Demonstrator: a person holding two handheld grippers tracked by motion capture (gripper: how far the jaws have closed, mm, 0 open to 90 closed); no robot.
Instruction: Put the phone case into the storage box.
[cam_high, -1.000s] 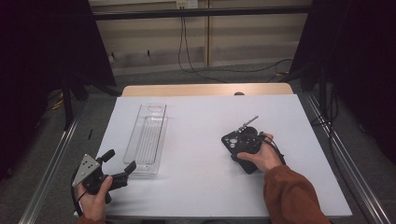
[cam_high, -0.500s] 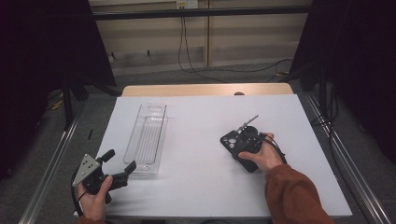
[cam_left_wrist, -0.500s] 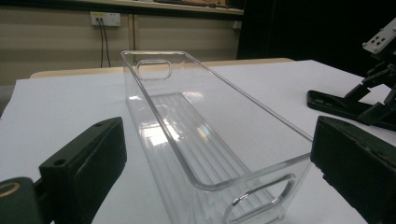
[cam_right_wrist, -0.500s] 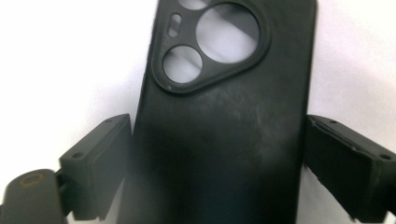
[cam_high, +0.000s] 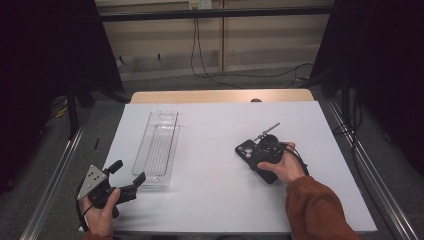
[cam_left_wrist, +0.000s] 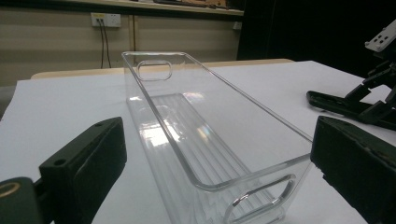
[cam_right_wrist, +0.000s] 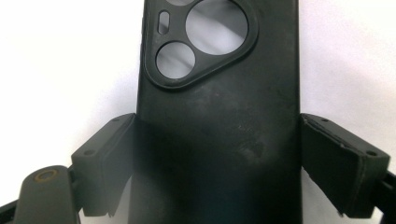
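A black phone case lies flat on the white table, right of centre, its camera cut-outs toward the far side. My right gripper sits over it. In the right gripper view the case runs between the two pads, whose jaws have just been closing and now touch its long edges. A clear plastic tray stands lengthwise on the left half. At the front left corner my left gripper is open, just short of the tray's near end, with nothing gripped.
Metal rails run along both sides of the table. A wooden edge borders the far side, with cables on the floor behind. The white surface between tray and case is bare.
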